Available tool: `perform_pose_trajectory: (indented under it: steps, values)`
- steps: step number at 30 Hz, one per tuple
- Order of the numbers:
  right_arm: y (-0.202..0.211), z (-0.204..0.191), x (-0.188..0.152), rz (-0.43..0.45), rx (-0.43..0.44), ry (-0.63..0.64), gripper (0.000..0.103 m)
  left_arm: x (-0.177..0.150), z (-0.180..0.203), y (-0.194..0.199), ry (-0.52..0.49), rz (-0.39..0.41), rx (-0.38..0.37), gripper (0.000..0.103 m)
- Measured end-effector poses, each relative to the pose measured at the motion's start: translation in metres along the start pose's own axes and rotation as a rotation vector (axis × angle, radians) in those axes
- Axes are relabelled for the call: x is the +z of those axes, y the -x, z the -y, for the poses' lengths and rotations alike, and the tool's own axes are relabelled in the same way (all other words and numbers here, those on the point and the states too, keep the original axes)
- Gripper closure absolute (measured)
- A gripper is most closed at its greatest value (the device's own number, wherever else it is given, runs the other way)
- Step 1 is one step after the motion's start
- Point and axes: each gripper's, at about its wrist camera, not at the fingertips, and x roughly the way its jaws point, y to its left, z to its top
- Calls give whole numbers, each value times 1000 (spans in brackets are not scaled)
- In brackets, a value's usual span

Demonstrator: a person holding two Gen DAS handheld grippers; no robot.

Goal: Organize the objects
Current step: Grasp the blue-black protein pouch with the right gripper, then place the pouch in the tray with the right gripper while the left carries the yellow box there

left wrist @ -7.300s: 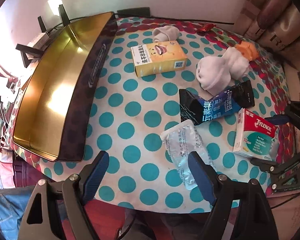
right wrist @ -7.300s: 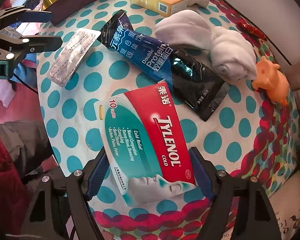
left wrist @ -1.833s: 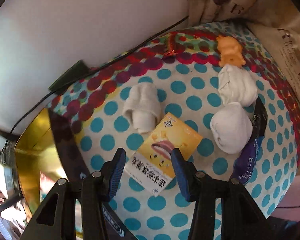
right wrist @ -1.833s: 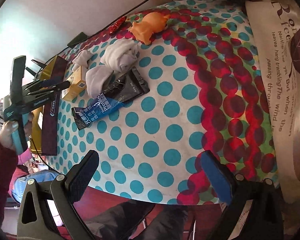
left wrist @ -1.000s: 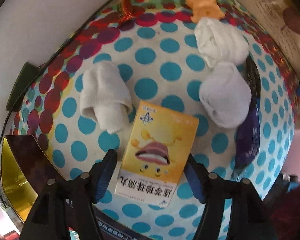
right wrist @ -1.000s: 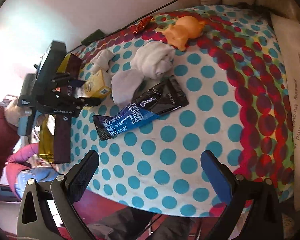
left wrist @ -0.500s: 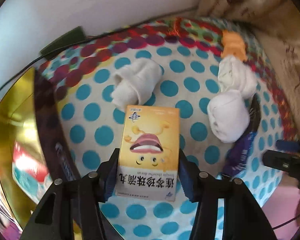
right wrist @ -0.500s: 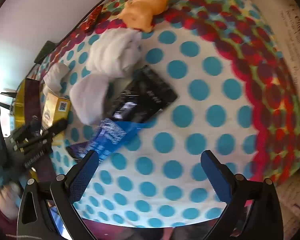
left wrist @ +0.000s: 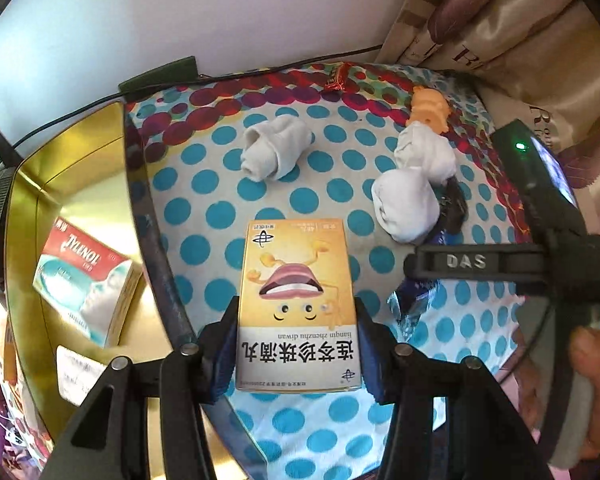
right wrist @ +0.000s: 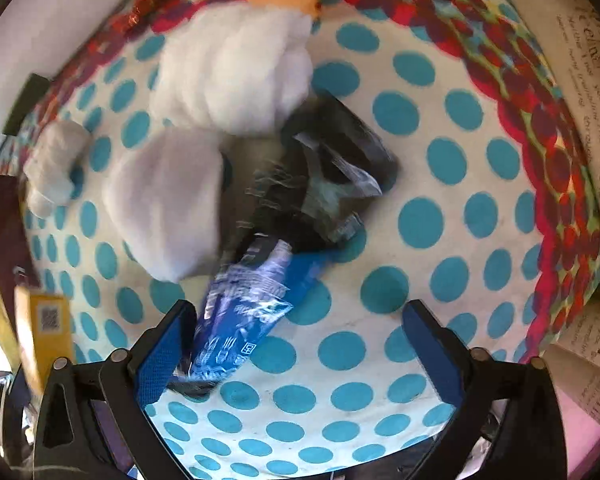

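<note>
My left gripper (left wrist: 296,344) is shut on a yellow medicine box (left wrist: 296,300) with a cartoon mouth and holds it above the polka-dot table, beside the gold tin (left wrist: 72,184). A Tylenol box (left wrist: 86,280) and a blister pack (left wrist: 76,374) lie in the tin. My right gripper (right wrist: 300,348) is open, low over a blue-and-black protein pouch (right wrist: 268,264); its left finger (right wrist: 160,352) is at the pouch's blue end. The yellow box also shows at the left edge of the right wrist view (right wrist: 46,344). The right gripper appears in the left wrist view (left wrist: 500,264).
Rolled white socks (left wrist: 276,152) (left wrist: 406,204) (right wrist: 232,76) lie on the table, with an orange toy (left wrist: 428,110) and a red candy wrapper (left wrist: 338,78) at the back. A cable and black adapter (left wrist: 158,76) run along the wall. Cushions (left wrist: 500,40) stand at the right.
My left gripper has lifted the yellow box and drawn it back toward the tin. My right gripper has dropped down close to the protein pouch.
</note>
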Motion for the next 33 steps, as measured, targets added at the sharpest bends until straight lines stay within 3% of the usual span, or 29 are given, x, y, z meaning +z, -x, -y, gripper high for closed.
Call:
perform_pose_trajectory:
  steps: [5,8,9,10,11,12,18,24,25,26,33]
  values:
    - [0,-9,2,38,-13,9,0,-10,2,14,-10,15,-38,51]
    - [7,-11,2,77,-17,76,8,-17,5,20,-14,22,-56,51]
    - [11,-13,2,97,-18,106,20,-19,8,21,-18,20,-61,51]
    - [16,-16,2,126,-34,142,46,-21,9,22,-21,19,-65,51]
    - [19,-19,2,149,-62,176,57,-23,10,22,-22,17,-68,51]
    - [21,-21,3,155,-65,195,61,-25,12,23,-24,16,-68,51]
    - [24,-16,7,135,-34,182,67,-33,17,29,-32,18,-82,51]
    - [30,2,4,117,51,141,73,-33,17,44,-12,64,-79,51]
    - [34,8,4,114,68,131,78,-34,17,46,-8,71,-71,51]
    - [39,12,3,112,90,116,83,-34,16,50,0,78,-66,51]
    - [68,14,-2,119,188,147,85,-47,-18,76,134,125,-5,51]
